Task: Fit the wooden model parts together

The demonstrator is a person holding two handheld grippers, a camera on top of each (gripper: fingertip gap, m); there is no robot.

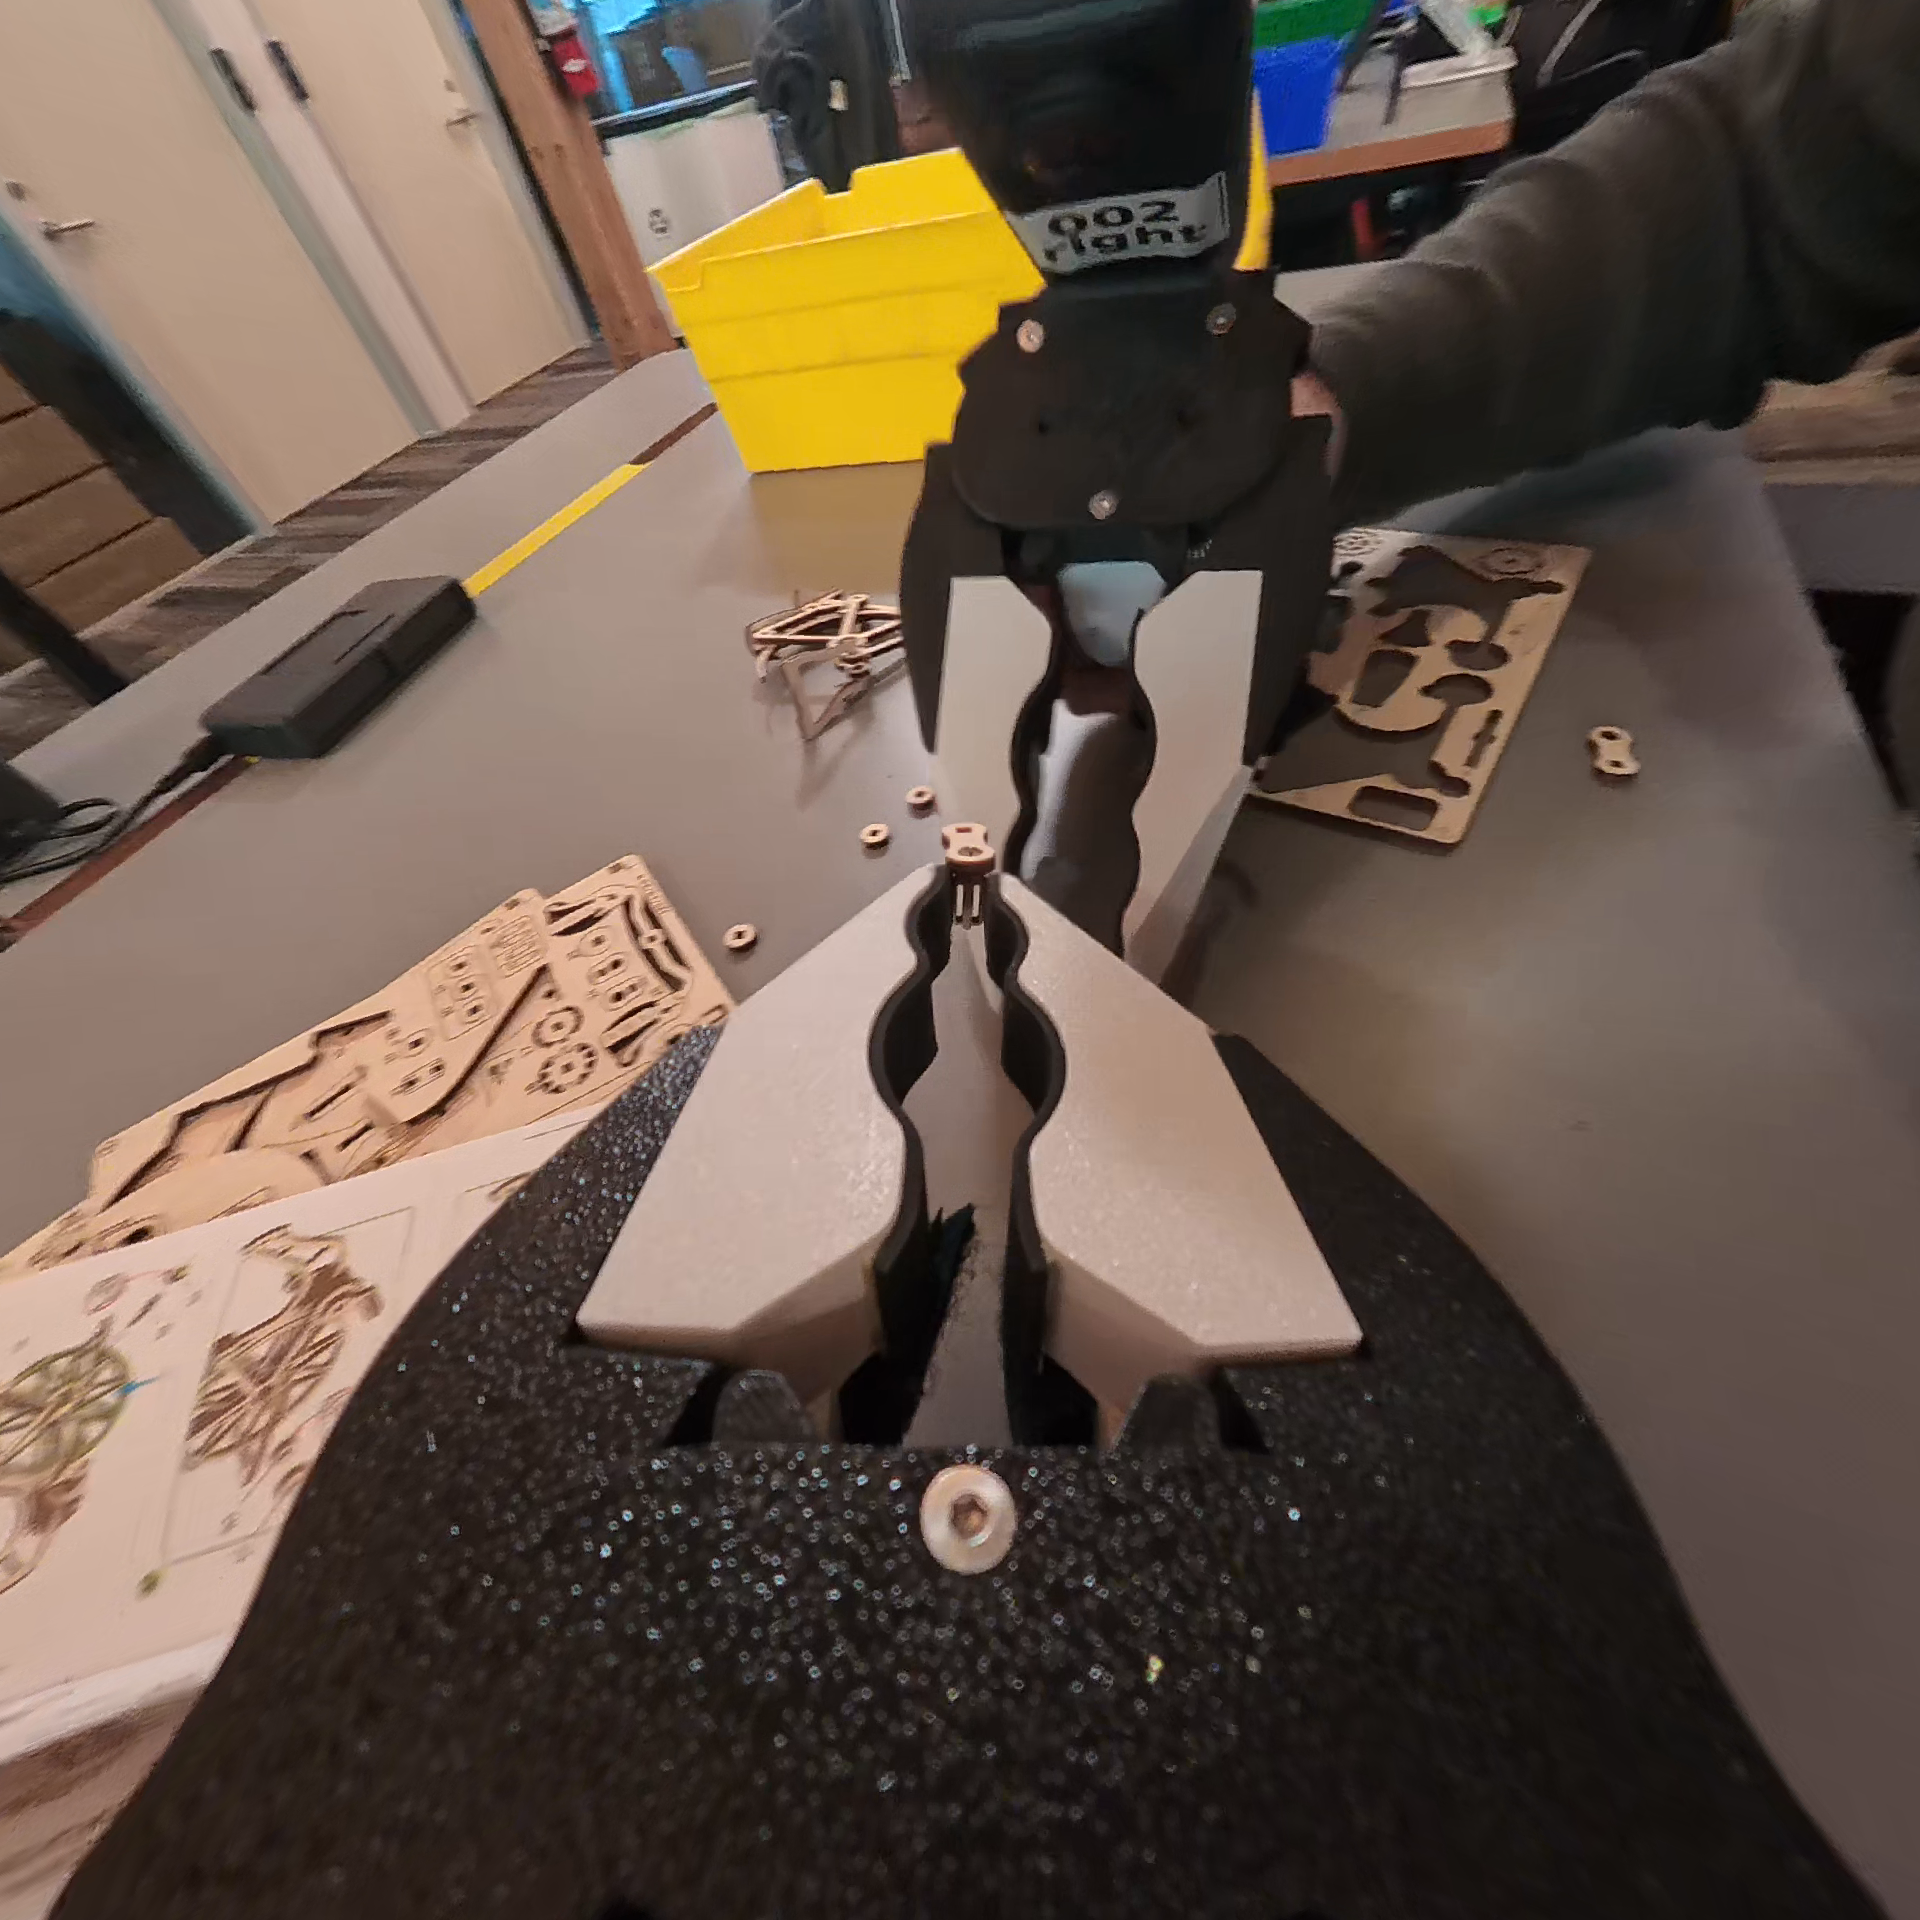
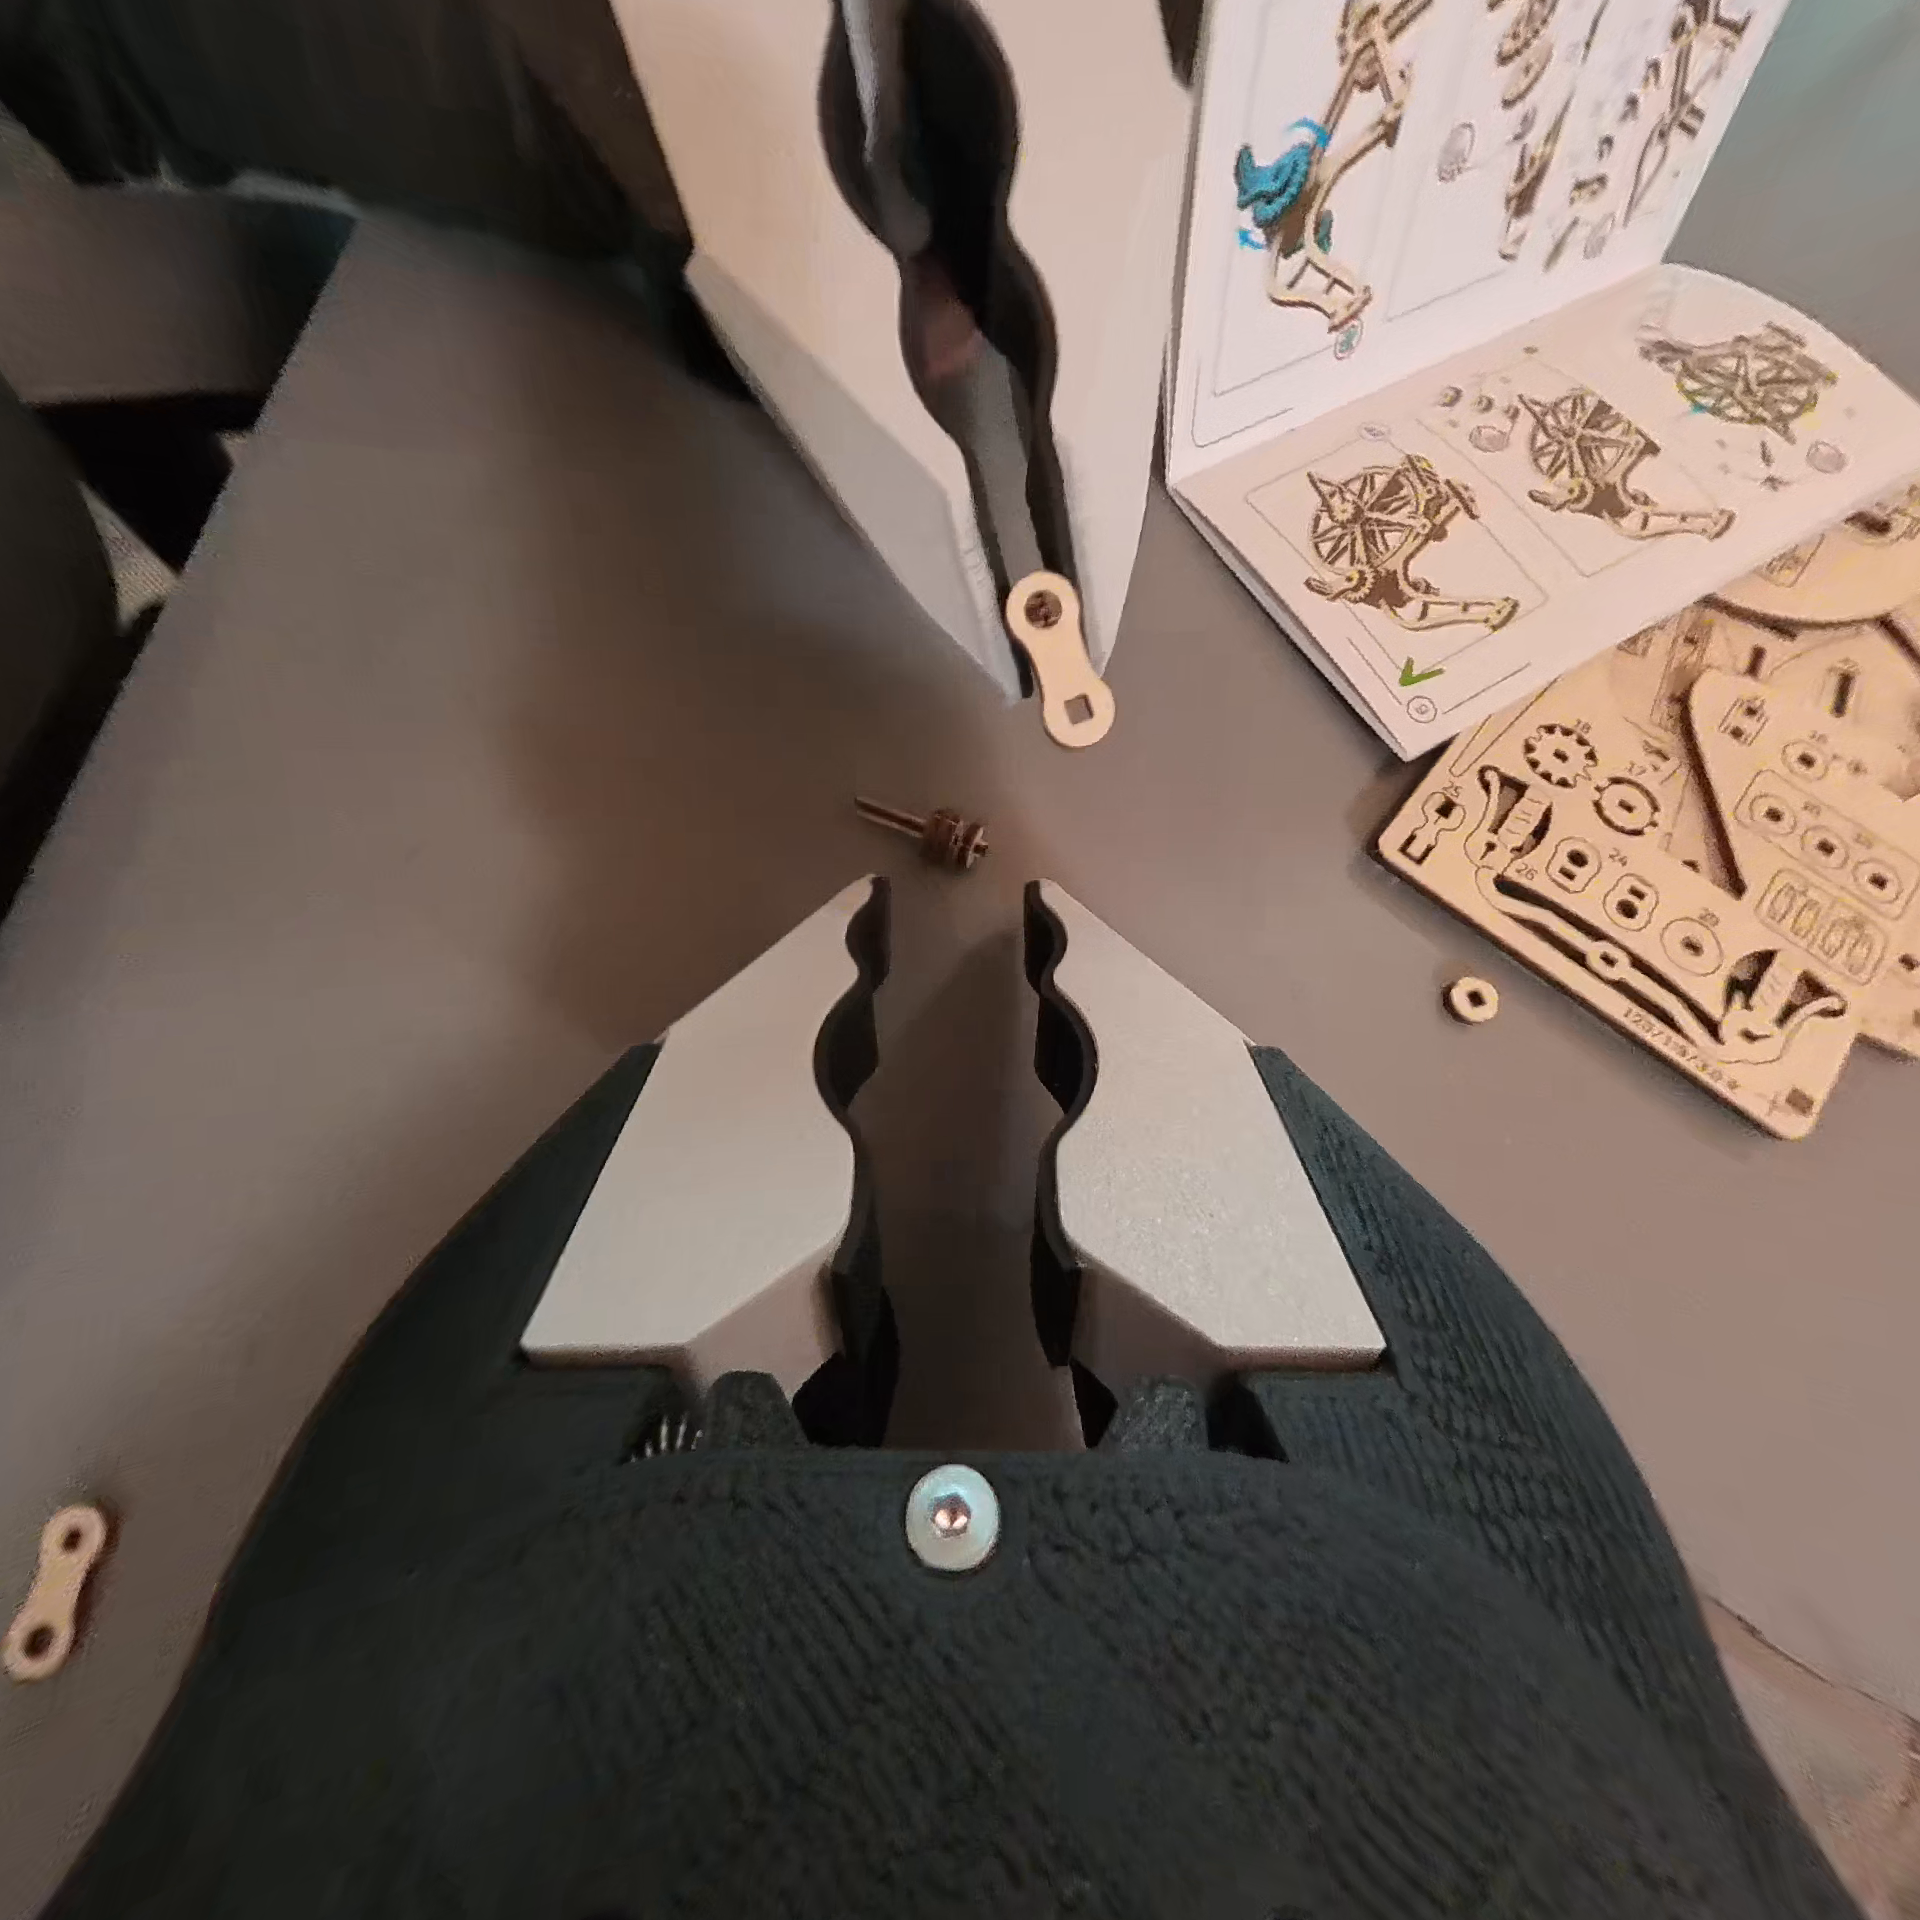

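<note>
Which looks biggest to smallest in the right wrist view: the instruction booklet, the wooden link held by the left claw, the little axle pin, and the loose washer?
1. instruction booklet
2. wooden link in the left claw
3. axle pin
4. washer

The pin and washer look close in size, so their ranking is unsure.

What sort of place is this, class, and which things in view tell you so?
Probably a shared workshop or lab, not a home: a large grey worktable, a yellow storage bin on it, and cluttered benches with a blue bin behind, beside plain doors.
</note>
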